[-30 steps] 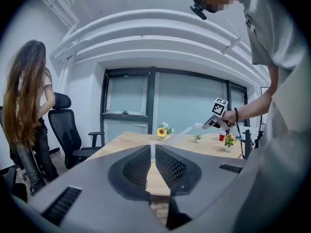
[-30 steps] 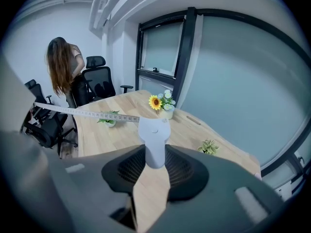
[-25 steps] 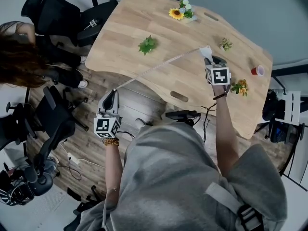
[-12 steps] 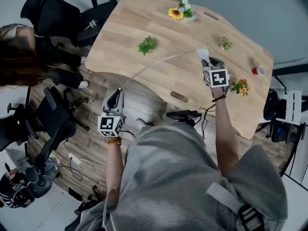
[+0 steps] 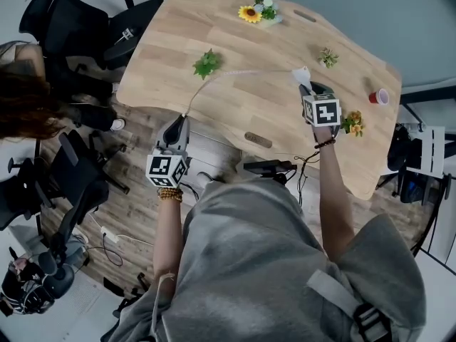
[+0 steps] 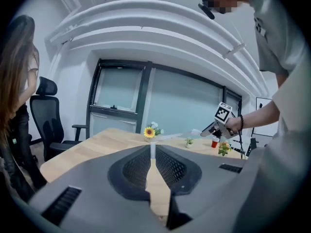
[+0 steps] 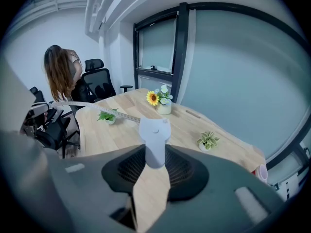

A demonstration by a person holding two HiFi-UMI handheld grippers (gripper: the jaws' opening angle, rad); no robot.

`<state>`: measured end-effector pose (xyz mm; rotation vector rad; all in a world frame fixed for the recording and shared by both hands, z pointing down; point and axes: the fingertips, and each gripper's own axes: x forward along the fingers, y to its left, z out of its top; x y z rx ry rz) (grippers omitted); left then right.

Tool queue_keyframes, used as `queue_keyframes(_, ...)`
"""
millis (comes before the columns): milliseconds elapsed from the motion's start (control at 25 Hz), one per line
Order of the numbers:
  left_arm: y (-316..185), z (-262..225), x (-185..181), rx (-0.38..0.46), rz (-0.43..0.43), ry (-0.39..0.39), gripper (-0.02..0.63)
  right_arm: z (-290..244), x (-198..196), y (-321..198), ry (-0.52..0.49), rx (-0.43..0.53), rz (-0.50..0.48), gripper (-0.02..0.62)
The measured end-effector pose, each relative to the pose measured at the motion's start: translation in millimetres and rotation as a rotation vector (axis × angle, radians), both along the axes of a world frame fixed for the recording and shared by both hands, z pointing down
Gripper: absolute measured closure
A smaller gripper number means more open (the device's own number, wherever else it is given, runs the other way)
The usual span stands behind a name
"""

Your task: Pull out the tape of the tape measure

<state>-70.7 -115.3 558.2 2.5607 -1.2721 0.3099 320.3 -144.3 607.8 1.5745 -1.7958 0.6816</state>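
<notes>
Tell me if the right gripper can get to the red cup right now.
Probably not to grasp it: the right gripper is shut on the tape measure. The path to the red cup looks free, though.

Loose grey T-shirt [image 5: 249,262]; beaded bracelet [image 5: 169,193] on left wrist, dark bracelet [image 5: 325,142] on right. Left gripper [image 5: 184,119] and right gripper [image 5: 306,87]: dark grey, with black-and-white marker cubes [image 5: 165,169].

Cannot read markings on the tape [image 5: 235,72]: too thin in the head view. Cannot see its tip, pinched inside the left hand-held gripper [image 6: 152,154], nor the lower part of the tape measure case [image 7: 154,132], buried between the pads of the right hand-held gripper [image 5: 308,89]. Shows only part of the person [image 5: 25,95] at the head view's left edge, and only half the red cup [image 7: 263,173] at the right gripper view's rim.
</notes>
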Motion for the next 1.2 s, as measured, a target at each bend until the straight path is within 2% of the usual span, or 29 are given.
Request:
queue_keyframes(200, -20, 4, 39, -0.002, 0.035, 0.006, 0.569, 10, 13, 4, -0.009, -0.004, -0.005, 0.463)
queue_keyframes(560, -42, 41, 90, -0.064, 0.040, -0.004, 0.568, 25, 50, 20, -0.011, -0.027, 0.066, 0.463)
queue_keyframes(760, -50, 61, 116, -0.107, 0.065, -0.002, 0.568, 41, 68, 30, -0.053, -0.040, 0.117, 0.463)
queue_keyframes(1080, -55, 91, 146, -0.146, 0.084, 0.027, 0.568, 66, 87, 38, -0.081, -0.061, 0.152, 0.463)
queue_keyframes(1200, -55, 107, 153, -0.175, 0.091, 0.012, 0.568, 78, 91, 39, -0.094, -0.076, 0.153, 0.463)
